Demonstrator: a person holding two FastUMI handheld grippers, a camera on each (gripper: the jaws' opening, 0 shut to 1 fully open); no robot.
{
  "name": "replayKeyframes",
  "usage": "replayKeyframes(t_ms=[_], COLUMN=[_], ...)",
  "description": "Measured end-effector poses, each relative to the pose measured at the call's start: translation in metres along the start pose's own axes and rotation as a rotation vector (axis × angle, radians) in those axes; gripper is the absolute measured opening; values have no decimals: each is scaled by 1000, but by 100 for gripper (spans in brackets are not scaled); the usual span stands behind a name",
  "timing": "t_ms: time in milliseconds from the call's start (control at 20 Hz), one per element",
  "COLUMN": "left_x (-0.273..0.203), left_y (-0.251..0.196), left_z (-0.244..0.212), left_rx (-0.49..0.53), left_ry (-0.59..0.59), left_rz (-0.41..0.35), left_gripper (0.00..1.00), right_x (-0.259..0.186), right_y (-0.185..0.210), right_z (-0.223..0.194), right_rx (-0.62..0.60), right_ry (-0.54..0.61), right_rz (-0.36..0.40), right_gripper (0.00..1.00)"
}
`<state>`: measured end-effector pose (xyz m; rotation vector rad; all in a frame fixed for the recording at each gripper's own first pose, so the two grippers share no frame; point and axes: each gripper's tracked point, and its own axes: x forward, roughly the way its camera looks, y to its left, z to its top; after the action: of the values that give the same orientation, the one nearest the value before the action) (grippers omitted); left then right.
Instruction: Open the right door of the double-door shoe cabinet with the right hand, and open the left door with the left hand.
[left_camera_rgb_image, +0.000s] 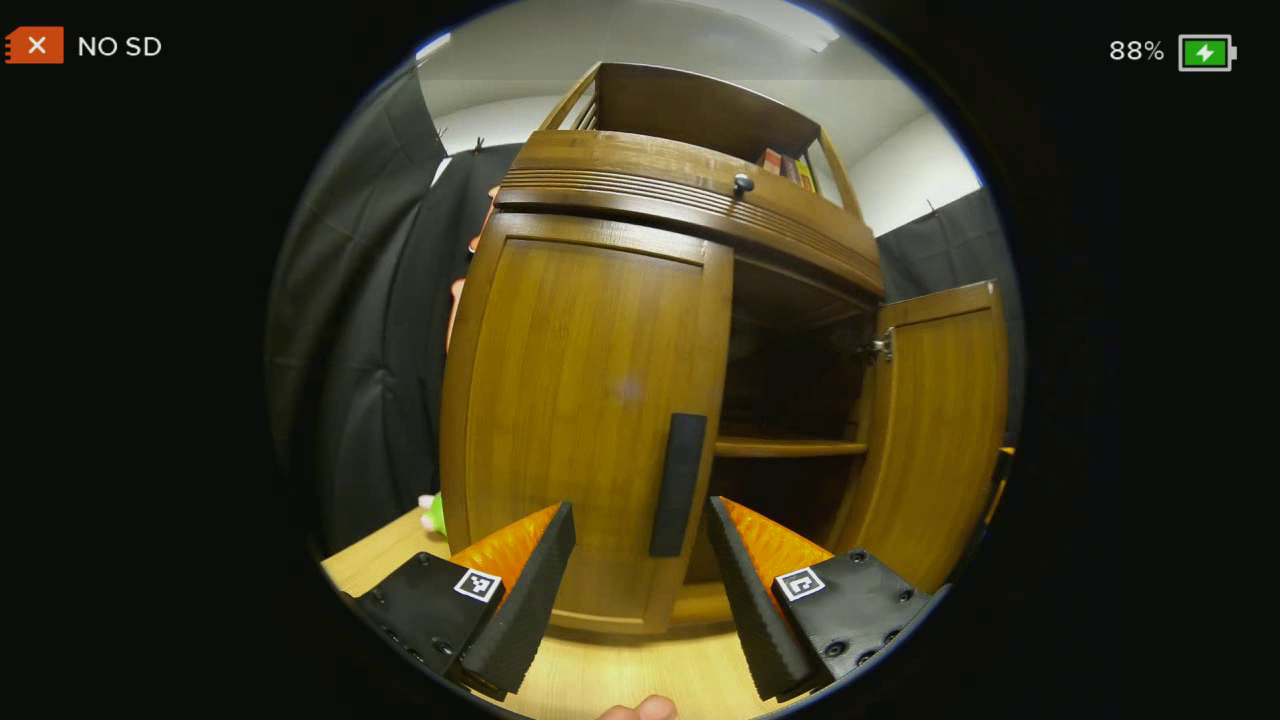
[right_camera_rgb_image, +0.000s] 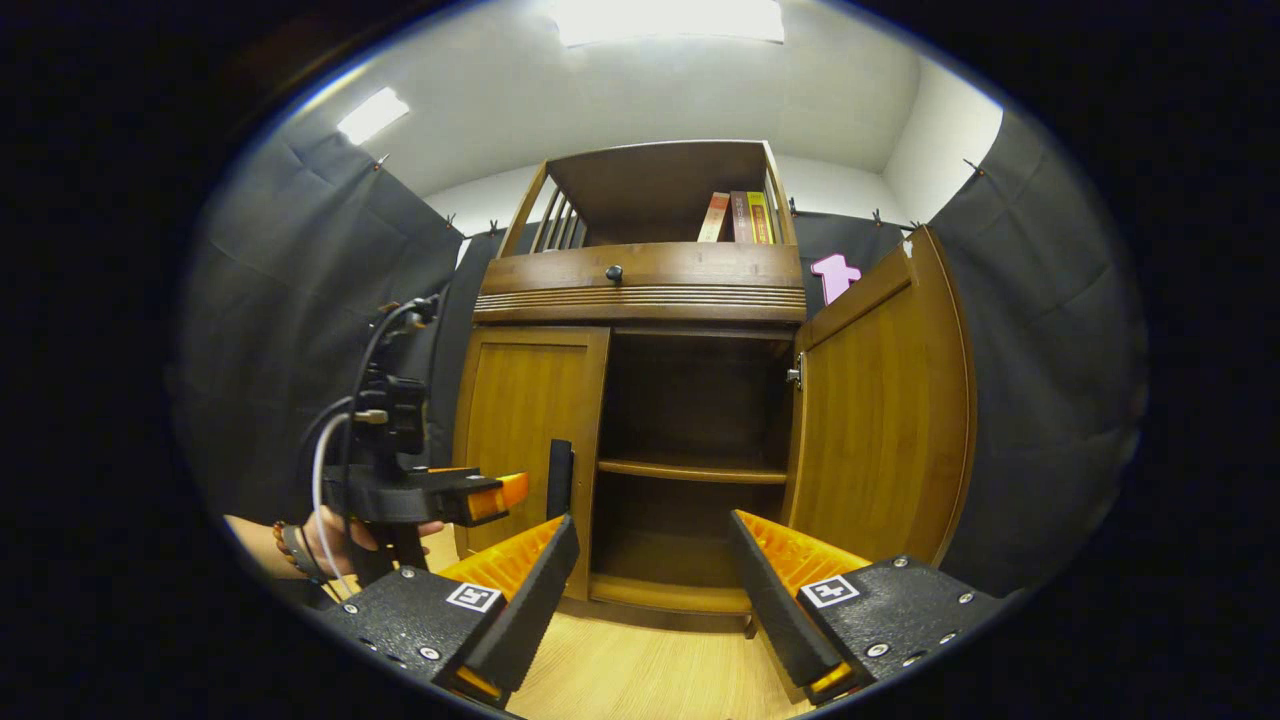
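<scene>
Double-door shoe cabinet (right_camera_rgb_image: 640, 290) on the desk (right_camera_rgb_image: 640, 670): right door (right_camera_rgb_image: 880, 400) swung open, left door (left_camera_rgb_image: 585, 400) closed, left hand-held gripper (left_camera_rgb_image: 640, 560) spread before its black handle (left_camera_rgb_image: 678, 485), right hand-held gripper (right_camera_rgb_image: 650, 570) spread facing the open compartment.

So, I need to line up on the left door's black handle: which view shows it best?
The left gripper view: the black handle stands large, full-length and face-on between the open jaws. In the right gripper view the handle shows small and edge-on.
</scene>
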<state>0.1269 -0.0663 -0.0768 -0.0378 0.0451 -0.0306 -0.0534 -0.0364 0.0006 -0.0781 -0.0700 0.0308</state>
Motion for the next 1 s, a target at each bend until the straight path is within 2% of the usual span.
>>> replayKeyframes(t_ms=[150, 250, 500, 550, 650, 850, 1000], left_x=[33, 50, 82, 86, 85, 88, 88], left_y=[-8, -15, -7, -14, -15, -16, -15], left_z=[2, 6, -23, -24, -18, -13, -15], left_rx=[64, 64, 56, 30, 35, 118, 85], left_ry=[-30, -66, 2, -4, -19, -9, -4], left_rz=[2, -13, 37, 6, 8, 4, 3], left_gripper=[81, 80, 81, 81, 82, 80, 83], right_x=[-1, -3, -3, -2, -3, -2, -6], right_y=[-6, -6, -19, -21, -23, -25, -22], right_z=[-4, -10, -17, -15, -16, -19, -17], right_rx=[25, 40, 38, 46, 55, 63, 81], right_ry=[5, 19, 37, 30, 34, 40, 32], right_rz=[11, 34, 32, 32, 35, 29, 38], right_gripper=[93, 93, 93, 93, 93, 93, 93])
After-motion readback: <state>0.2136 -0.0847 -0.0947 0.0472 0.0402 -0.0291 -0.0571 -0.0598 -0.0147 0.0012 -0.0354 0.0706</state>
